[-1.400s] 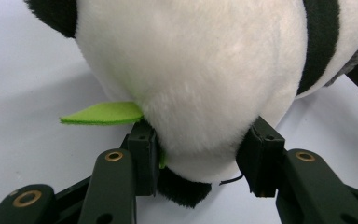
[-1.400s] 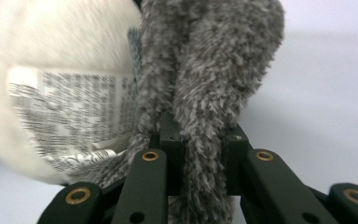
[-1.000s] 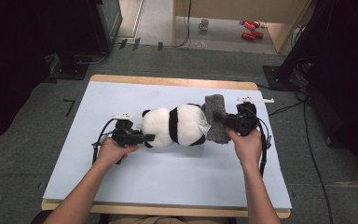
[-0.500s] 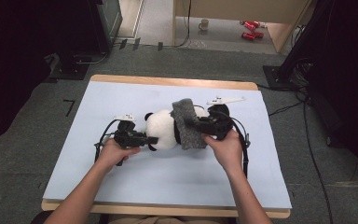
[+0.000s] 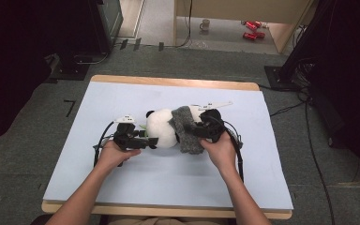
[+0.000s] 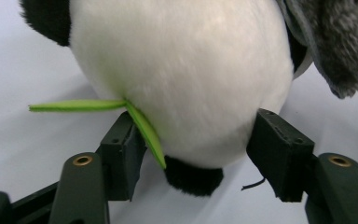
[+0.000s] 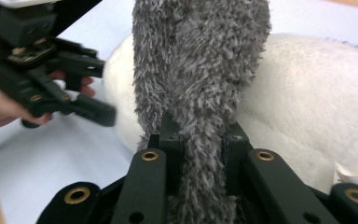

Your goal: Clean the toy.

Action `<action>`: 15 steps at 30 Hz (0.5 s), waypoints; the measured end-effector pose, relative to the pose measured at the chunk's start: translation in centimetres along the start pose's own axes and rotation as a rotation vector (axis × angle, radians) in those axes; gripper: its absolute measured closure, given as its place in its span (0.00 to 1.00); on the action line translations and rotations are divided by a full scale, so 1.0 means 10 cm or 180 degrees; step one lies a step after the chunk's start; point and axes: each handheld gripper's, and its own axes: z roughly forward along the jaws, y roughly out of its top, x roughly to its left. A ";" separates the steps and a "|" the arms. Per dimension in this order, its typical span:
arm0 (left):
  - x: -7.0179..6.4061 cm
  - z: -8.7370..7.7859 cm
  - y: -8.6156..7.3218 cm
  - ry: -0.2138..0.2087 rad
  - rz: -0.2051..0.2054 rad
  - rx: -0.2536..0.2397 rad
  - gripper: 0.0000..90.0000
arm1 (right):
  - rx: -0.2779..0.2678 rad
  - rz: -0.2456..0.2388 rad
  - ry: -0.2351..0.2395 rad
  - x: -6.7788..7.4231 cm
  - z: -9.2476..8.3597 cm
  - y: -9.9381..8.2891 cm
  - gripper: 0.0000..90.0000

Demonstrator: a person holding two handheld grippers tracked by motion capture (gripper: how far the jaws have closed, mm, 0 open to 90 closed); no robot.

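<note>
A black-and-white panda plush (image 5: 161,129) lies on its side on the pale blue table top (image 5: 168,183). My left gripper (image 5: 147,140) sits at its left end. In the left gripper view the jaws (image 6: 193,144) have just been opening and now stand apart on either side of the white fur (image 6: 182,70), with a green leaf (image 6: 144,130) by one pad. My right gripper (image 5: 194,133) is shut on a grey fuzzy cloth (image 5: 187,133) draped over the panda's middle. The right gripper view shows the cloth (image 7: 200,60) pinched between the pads (image 7: 200,140).
The table has a wooden rim (image 5: 168,82) at the far edge. Beyond it on the floor stand a mug (image 5: 205,23) and red cans (image 5: 251,30). Cables (image 5: 309,140) run along the floor at the right. A dark cabinet (image 5: 75,28) stands at the far left.
My right hand has carried the grey cloth leftward from the panda's right end onto its middle. The left hand has stayed put at the panda's left end.
</note>
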 end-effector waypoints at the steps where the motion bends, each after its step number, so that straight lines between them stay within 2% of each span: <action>1: -0.01 -0.02 -0.01 0.0039 0.0038 -0.0016 0.42 | -0.0019 0.0015 -0.0004 -0.01 0.01 0.00 0.85; 4: -0.02 -0.05 -0.04 0.0138 0.0128 -0.0055 0.41 | -0.0083 0.0050 -0.0046 -0.06 0.01 0.02 0.85; 7: -0.04 -0.05 -0.07 0.0192 0.0129 -0.0093 0.39 | -0.0147 0.0099 -0.0088 -0.13 0.02 0.03 0.84; 15: -0.11 0.04 -0.09 0.0163 0.0178 -0.0220 0.38 | -0.0288 0.0199 -0.0075 -0.25 0.05 0.01 0.84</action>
